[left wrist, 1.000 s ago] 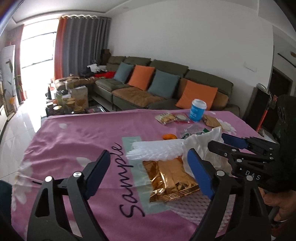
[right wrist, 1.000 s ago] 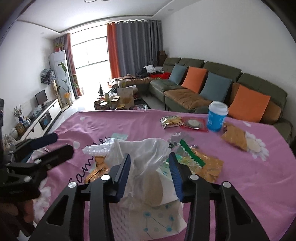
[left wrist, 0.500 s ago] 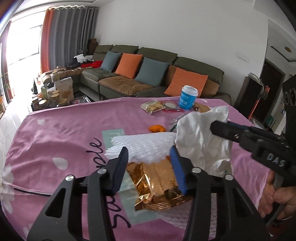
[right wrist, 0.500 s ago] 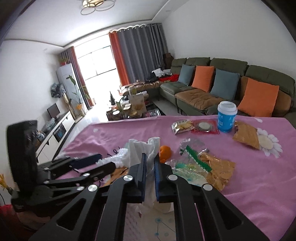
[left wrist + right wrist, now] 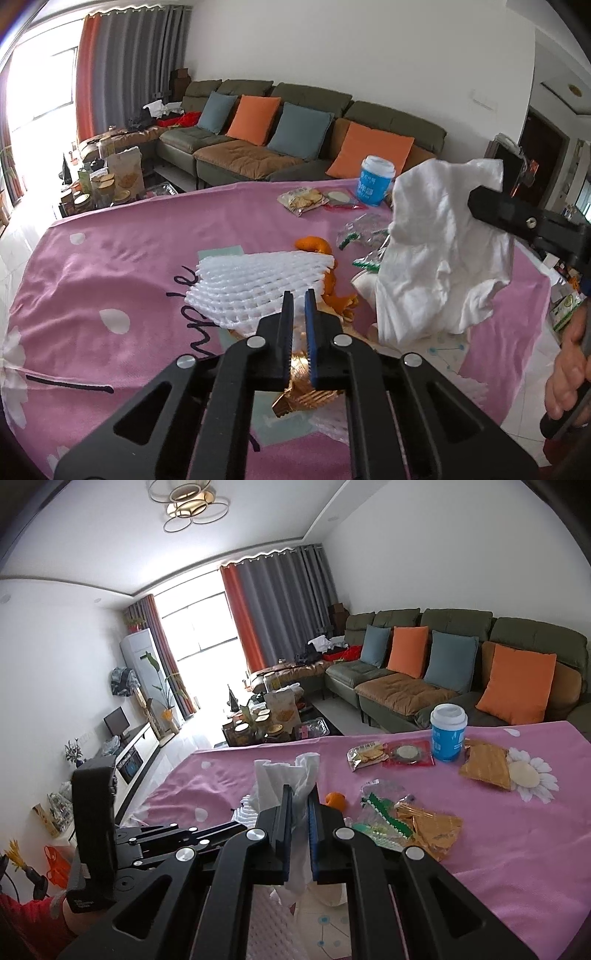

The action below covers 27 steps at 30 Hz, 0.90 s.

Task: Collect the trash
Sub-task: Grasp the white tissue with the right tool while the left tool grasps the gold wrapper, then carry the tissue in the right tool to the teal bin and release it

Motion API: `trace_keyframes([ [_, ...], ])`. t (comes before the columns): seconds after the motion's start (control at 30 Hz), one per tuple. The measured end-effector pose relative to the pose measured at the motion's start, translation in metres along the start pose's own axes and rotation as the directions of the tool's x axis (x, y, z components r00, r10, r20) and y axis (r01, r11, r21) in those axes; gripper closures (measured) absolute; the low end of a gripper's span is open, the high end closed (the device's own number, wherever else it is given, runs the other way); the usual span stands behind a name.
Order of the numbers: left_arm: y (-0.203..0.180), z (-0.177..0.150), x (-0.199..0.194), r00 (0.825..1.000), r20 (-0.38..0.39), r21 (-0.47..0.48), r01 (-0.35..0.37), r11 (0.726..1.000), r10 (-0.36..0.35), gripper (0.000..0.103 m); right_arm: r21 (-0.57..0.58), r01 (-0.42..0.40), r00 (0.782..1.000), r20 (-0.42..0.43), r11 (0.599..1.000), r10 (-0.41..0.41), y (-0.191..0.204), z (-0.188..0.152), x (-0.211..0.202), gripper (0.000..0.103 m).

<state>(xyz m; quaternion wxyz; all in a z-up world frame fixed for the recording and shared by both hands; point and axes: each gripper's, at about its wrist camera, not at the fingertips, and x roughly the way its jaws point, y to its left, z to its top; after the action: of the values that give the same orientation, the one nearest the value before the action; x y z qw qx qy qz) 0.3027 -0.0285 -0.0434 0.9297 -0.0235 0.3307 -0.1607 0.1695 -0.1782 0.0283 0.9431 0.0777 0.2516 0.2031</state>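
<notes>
My right gripper (image 5: 300,794) is shut on a crumpled white tissue (image 5: 286,779) and holds it above the pink tablecloth (image 5: 517,849). The tissue (image 5: 439,251) hangs from that gripper at the right of the left wrist view. My left gripper (image 5: 299,299) is shut on a gold foil wrapper (image 5: 306,395), over the white foam fruit net (image 5: 258,288). Orange peel (image 5: 314,245) lies just behind the net. Clear and green wrappers (image 5: 384,812) and a gold wrapper (image 5: 432,823) lie to the right.
A blue paper cup (image 5: 448,734), cracker packets (image 5: 367,755) and a brown snack bag (image 5: 485,768) sit at the table's far side. A white printed sheet (image 5: 325,923) lies under the right gripper. A sofa (image 5: 443,672) stands behind the table.
My left gripper closed from wide open onto the gold wrapper. My right gripper closed on the white tissue and lifted it off the table.
</notes>
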Motion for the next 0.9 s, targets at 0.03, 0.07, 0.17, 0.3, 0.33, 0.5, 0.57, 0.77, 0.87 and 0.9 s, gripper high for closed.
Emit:
trace_keyframes([
  [0.03, 0.0, 0.0, -0.004, 1.0, 0.011, 0.01, -0.006, 1.0, 0.006, 0.094, 0.001, 0.002, 1.0, 0.004, 1.0, -0.002, 0.0, 0.0, -0.002, 0.096],
  [0.07, 0.0, 0.0, -0.007, 1.0, 0.017, 0.018, -0.013, 1.0, 0.013, 0.094, 0.002, 0.003, 1.0, 0.007, 1.0, -0.003, 0.0, 0.001, -0.004, 0.096],
  [0.17, 0.002, -0.001, -0.014, 0.999, 0.023, 0.043, -0.033, 0.999, 0.032, 0.094, 0.004, 0.007, 1.0, 0.015, 1.0, -0.007, -0.002, 0.001, -0.006, 0.096],
  [0.3, -0.003, -0.008, -0.019, 0.999, 0.007, 0.084, -0.045, 0.995, 0.045, 0.092, 0.002, 0.007, 1.0, 0.021, 1.0, -0.007, -0.001, 0.002, -0.008, 0.096],
  [0.33, -0.002, -0.009, -0.019, 0.999, 0.004, 0.095, -0.048, 0.994, 0.047, 0.091, 0.001, 0.007, 1.0, 0.021, 1.0, -0.007, 0.0, 0.001, -0.009, 0.096],
  [0.5, -0.011, -0.014, -0.019, 0.998, 0.003, 0.164, -0.067, 0.984, 0.067, 0.069, -0.001, 0.008, 1.0, 0.023, 1.0, -0.008, 0.001, 0.001, -0.01, 0.096],
  [0.57, -0.015, -0.014, -0.019, 0.997, 0.011, 0.188, -0.082, 0.979, 0.081, 0.065, 0.0, 0.008, 1.0, 0.024, 1.0, -0.008, 0.002, 0.001, -0.011, 0.096],
  [0.77, -0.022, -0.017, -0.013, 0.99, 0.01, 0.264, -0.138, 0.955, 0.14, 0.067, 0.001, 0.005, 1.0, 0.027, 1.0, -0.005, 0.004, 0.001, -0.012, 0.096],
  [0.87, -0.021, -0.016, -0.01, 0.986, 0.011, 0.297, -0.16, 0.941, 0.165, 0.067, 0.0, 0.007, 1.0, 0.028, 1.0, -0.007, 0.003, 0.001, -0.012, 0.096],
  [0.9, -0.02, -0.017, -0.007, 0.985, 0.003, 0.31, -0.164, 0.936, 0.171, 0.067, 0.002, 0.008, 1.0, 0.029, 1.0, -0.008, 0.003, 0.002, -0.012, 0.096],
])
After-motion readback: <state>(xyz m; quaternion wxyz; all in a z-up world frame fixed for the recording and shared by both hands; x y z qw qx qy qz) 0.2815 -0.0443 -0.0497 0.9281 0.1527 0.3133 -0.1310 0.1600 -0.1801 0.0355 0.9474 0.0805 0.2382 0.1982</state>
